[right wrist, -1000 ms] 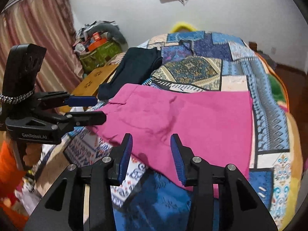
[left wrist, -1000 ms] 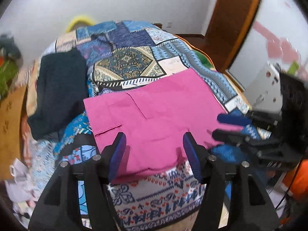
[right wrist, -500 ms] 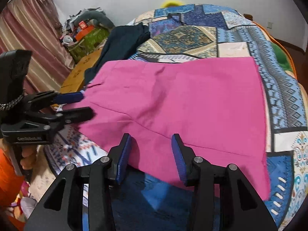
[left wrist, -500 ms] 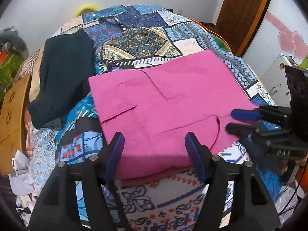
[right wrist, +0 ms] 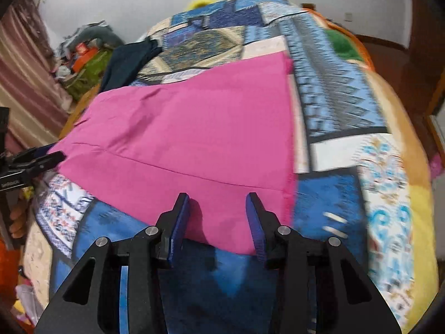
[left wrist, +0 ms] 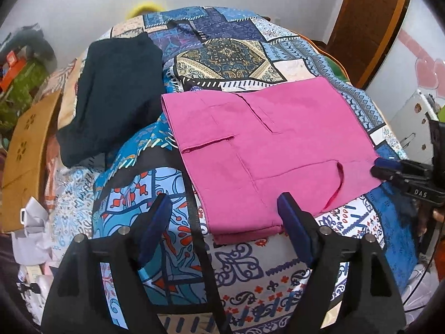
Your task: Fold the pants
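The pink pants (left wrist: 267, 150) lie flat and folded on the patterned bedspread (left wrist: 228, 55); they also show in the right wrist view (right wrist: 189, 130). My left gripper (left wrist: 224, 208) is open and empty, over the pants' near left corner. My right gripper (right wrist: 218, 203) is open and empty, its fingers straddling the pants' near edge. The right gripper shows in the left wrist view (left wrist: 378, 167) at the pants' right edge. The left gripper shows in the right wrist view (right wrist: 55, 154) at the pants' left edge.
A dark garment (left wrist: 116, 91) lies on the bed to the left of the pants. A cardboard box (left wrist: 25, 144) and clutter stand left of the bed. A wooden door (left wrist: 367, 22) is at the back right. A white appliance (left wrist: 411, 117) is on the right.
Both grippers have moved: the left one back and to the left, the right one along the pants' near edge to the right. The pants lie still.
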A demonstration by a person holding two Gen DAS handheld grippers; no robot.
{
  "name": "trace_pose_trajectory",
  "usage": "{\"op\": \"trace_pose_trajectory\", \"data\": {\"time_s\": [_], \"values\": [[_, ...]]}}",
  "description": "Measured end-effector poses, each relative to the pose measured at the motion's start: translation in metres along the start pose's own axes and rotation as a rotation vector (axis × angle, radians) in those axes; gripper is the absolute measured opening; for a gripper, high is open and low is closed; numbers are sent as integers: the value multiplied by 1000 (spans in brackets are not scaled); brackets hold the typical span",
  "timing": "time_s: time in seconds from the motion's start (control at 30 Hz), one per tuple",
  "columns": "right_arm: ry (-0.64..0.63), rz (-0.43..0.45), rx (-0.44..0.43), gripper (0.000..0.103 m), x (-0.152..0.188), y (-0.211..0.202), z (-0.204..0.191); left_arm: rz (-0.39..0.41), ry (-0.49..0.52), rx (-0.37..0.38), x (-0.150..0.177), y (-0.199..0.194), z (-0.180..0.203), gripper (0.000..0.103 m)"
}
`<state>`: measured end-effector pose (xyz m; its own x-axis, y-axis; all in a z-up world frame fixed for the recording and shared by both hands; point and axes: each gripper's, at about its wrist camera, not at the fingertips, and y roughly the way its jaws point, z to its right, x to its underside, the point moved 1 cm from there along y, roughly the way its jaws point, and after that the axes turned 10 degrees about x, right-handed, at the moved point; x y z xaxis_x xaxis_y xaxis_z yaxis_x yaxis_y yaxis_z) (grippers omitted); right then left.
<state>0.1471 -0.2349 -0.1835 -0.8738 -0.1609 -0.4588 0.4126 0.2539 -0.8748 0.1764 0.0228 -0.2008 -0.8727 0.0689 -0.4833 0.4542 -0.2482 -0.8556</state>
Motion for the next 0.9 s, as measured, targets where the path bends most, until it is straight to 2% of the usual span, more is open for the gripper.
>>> {"op": "trace_pose_trajectory", "data": {"time_s": [0.27, 0.4, 0.6, 0.7, 0.9], "values": [[-37, -1, 75, 40, 4, -6, 1, -4, -32, 18, -3, -2, -4, 80], [-29, -2, 45, 40, -5, -12, 1, 38, -20, -3, -16, -15, -6, 80], [-46, 92, 47, 43, -35, -31, 2, 130, -23, -70, -51, -34, -21, 80], [-53, 136, 53, 43, -53, -35, 3, 149, -45, -88, -71, -31, -37, 80], [-56, 175, 75, 48, -89, -20, 6, 106, -122, -73, -98, 0, -69, 78]]}}
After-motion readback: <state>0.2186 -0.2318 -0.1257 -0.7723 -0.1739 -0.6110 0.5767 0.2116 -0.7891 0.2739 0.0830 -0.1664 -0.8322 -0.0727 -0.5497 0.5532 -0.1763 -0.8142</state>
